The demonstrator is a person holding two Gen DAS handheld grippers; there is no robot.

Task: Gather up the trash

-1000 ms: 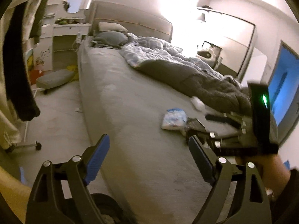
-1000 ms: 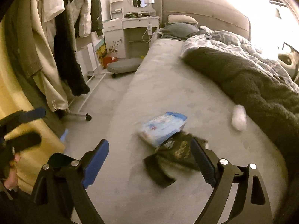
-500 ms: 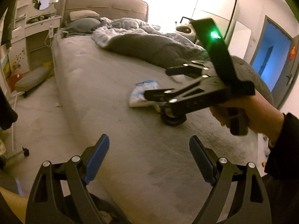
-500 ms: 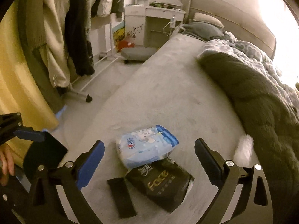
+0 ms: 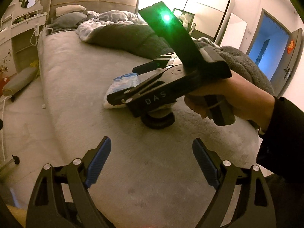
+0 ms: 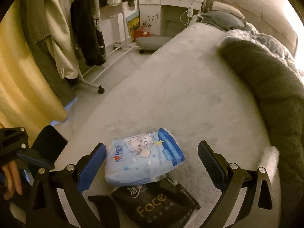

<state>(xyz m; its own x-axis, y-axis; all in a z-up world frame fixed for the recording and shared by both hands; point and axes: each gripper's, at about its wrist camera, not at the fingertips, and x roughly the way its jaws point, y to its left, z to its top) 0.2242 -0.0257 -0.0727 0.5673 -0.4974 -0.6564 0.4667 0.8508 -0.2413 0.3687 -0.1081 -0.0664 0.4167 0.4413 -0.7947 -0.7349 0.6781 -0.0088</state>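
Note:
A light-blue tissue pack (image 6: 144, 157) lies on the grey bed (image 6: 190, 87), overlapping a black pack marked "Face" (image 6: 153, 205). A black strip (image 6: 102, 209) lies beside them. My right gripper (image 6: 152, 146) hangs open just over the blue pack, which sits between its fingers, and the pads do not press on it. A white crumpled wad (image 6: 269, 155) lies at the blanket's edge. My left gripper (image 5: 151, 142) is open over bare bed with nothing between its fingers. In the left wrist view a hand (image 5: 228, 98) holds the right gripper above the blue pack (image 5: 123, 83).
A dark grey blanket (image 6: 266, 87) is heaped along the bed's right side, with pillows at the head. Left of the bed are a wheeled clothes rack (image 6: 85, 28), a white dresser (image 6: 171, 9), a low stool (image 6: 152, 41) and a yellow curtain (image 6: 19, 76).
Both grippers have come down closer to the bed. The right one crossed the left view and now frames the blue pack, which lay ahead of it before. Its jaws widened slightly.

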